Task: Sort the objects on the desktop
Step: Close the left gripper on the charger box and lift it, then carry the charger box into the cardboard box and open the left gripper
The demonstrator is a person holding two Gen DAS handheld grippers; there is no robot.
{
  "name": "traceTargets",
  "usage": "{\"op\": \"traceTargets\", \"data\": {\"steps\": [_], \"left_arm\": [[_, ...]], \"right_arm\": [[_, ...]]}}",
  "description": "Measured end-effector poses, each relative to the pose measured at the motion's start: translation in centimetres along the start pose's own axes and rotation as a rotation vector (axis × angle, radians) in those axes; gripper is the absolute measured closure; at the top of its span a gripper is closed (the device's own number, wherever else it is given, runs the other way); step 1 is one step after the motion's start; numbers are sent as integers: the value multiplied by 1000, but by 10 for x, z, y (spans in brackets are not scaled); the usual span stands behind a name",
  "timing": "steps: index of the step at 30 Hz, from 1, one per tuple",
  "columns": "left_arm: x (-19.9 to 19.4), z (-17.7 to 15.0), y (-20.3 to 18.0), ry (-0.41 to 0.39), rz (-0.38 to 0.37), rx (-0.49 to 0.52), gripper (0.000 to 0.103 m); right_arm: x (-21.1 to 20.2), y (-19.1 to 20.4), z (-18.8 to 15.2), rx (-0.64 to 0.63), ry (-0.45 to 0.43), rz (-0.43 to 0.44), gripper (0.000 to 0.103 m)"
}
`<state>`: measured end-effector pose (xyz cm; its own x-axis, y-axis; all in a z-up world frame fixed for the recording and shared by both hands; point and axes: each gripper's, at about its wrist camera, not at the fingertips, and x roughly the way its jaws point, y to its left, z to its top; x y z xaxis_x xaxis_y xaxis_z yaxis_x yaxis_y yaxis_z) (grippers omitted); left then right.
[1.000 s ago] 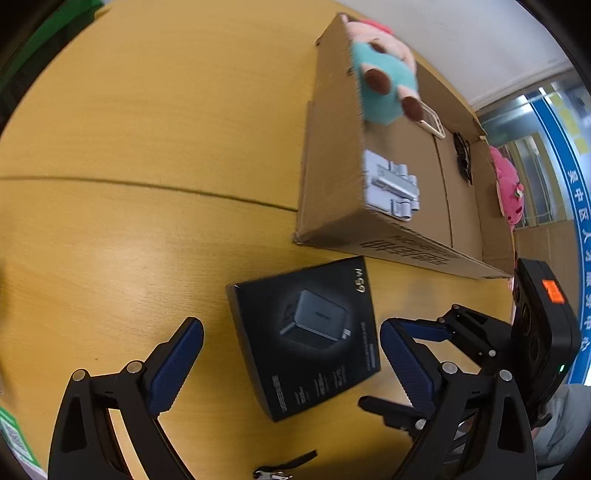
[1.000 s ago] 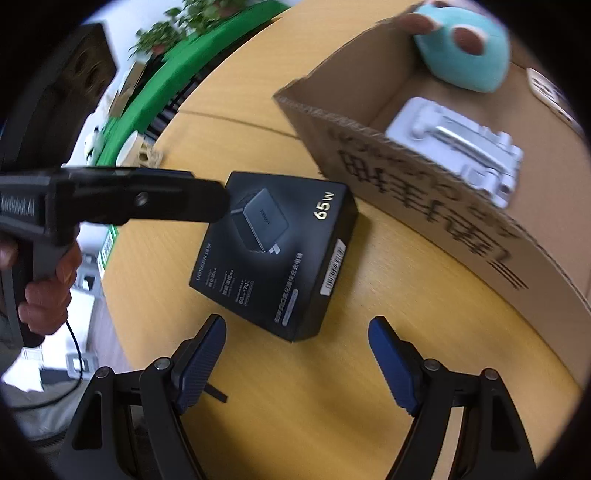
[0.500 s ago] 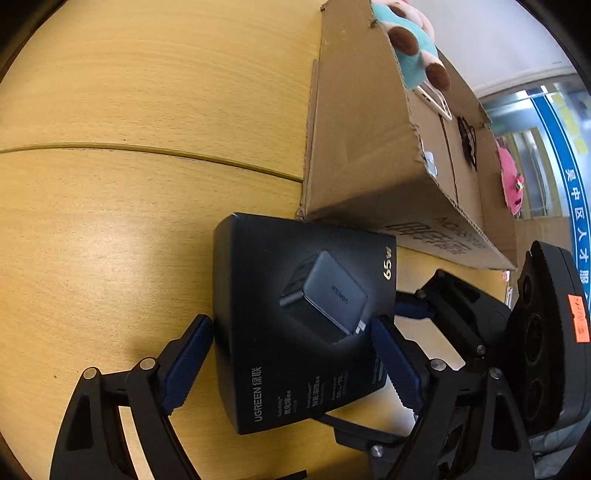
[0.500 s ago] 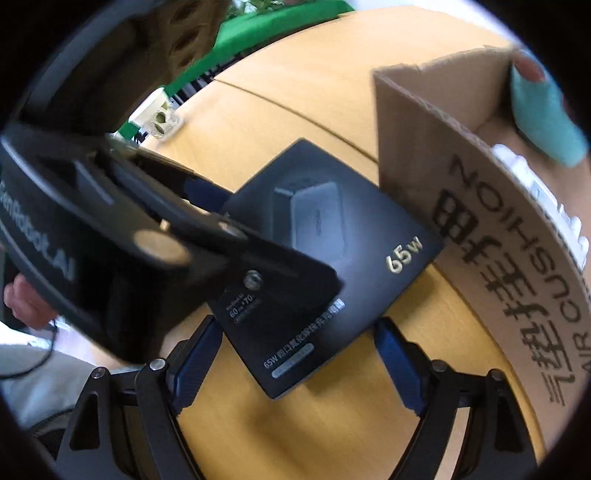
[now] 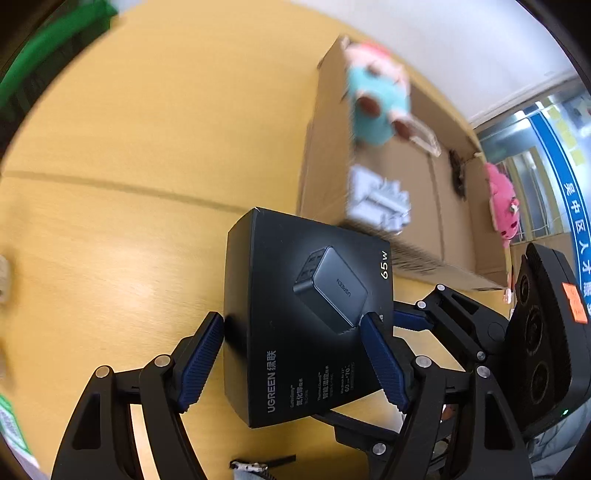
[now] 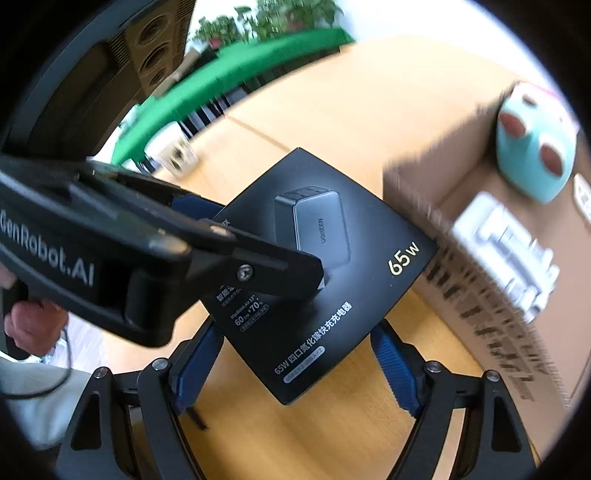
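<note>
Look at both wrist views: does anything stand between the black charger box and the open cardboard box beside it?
Nothing visible blocks the way. The black charger box is clamped in the left gripper, whose jaws have just been closing on it, right beside the cardboard box. Only that box's near wall must be cleared.

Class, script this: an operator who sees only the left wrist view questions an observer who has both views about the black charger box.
Operator: How does the right gripper sit on the box?
Observer: The right gripper, its jaws just closing, straddles the near corner of the black charger box. Whether the pads touch it is unclear.
Operator: What holds my left gripper?
Observer: A hand grips the handle of the left gripper, whose jaws, just closing, clamp the box.
Operator: What is behind me?
Observer: Leafy plants beyond the table's far edge.
</note>
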<state>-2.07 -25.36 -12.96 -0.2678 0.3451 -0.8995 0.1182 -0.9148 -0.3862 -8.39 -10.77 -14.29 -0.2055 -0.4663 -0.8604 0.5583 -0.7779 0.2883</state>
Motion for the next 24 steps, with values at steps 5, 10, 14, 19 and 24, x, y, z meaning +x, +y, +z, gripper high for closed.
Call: {"op": "traceTargets", "data": {"steps": [5,10,14,19,24], "left_arm": [[-55,8,-25,-100,2,29,23],[-100,38,-95,-219,-36,162,23],[-121,61,-147,-282,-90,275,23],[-111,93,-212,-325,-139,373,23],[-74,117,-240,-273,-180,397,23]], "right_arm": [[-60,22,14,-8,-128,-27,22],[-144,36,13,-6,-276,-130,22],[-219,-1,15,12,-351,-236,22],[-266,-63,30,46,-406,-345,22],[-282,-121,16,85,-379,-391,22]]}}
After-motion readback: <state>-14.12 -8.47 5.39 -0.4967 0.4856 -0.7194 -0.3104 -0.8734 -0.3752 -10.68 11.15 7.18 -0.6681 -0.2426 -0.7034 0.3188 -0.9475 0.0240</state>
